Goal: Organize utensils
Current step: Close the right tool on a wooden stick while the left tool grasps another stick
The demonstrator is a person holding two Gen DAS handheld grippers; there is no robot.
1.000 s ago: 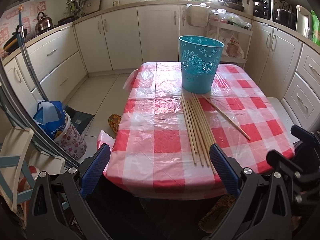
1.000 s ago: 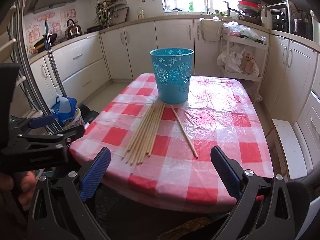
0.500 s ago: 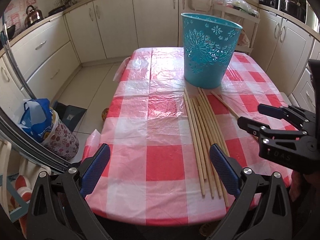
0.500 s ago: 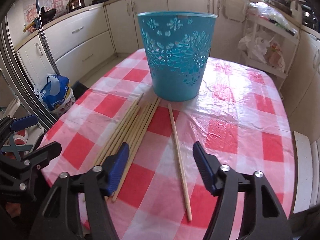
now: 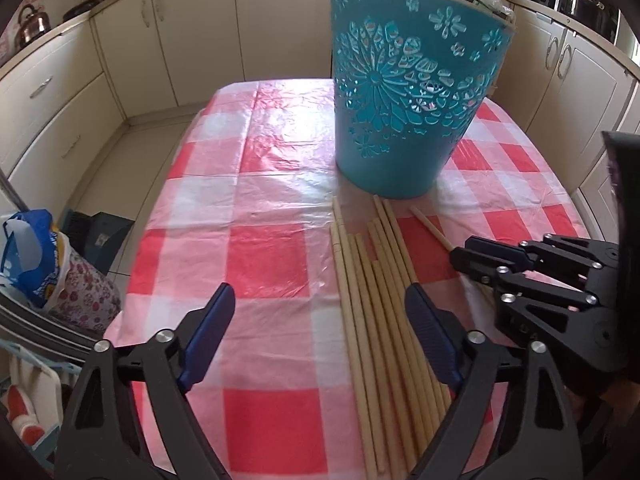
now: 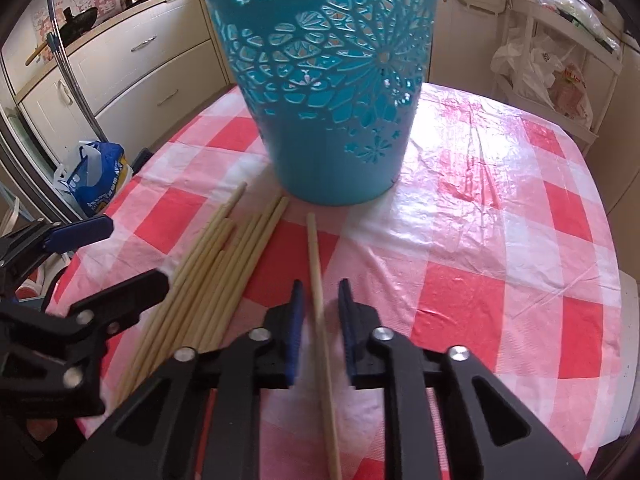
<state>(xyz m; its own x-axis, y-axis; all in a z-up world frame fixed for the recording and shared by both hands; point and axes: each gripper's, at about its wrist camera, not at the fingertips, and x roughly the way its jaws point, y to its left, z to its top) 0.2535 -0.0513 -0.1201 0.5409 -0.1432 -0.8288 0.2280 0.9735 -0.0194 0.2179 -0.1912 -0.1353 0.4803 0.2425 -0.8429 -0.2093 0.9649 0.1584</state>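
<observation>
Chopsticks are what's being sorted here, and everything sits relative to the blue basket (image 6: 328,92) standing upright on the checked tablecloth (image 6: 500,240). Largest first: the basket, then the bundle of chopsticks (image 5: 372,300) lying flat just in front of its base, then the single chopstick (image 6: 318,292) lying apart from the bundle, on its right, its far tip pointing at the basket's foot.

Left gripper (image 5: 320,332) hovers in front of the basket with its jaws spread wide, holding nothing, one pad over the bundle's edge.

Right gripper (image 6: 320,320) has its jaws narrowed around the lone stick, one pad either side. I can't tell if they're actually pinching it yet, there looks to be a sliver of gap.

My take: close squarely on the stick, then lift level so the long end doesn't swing. Tip it upright before heading for the basket rim, otherwise it'll probably clip the wall.
</observation>
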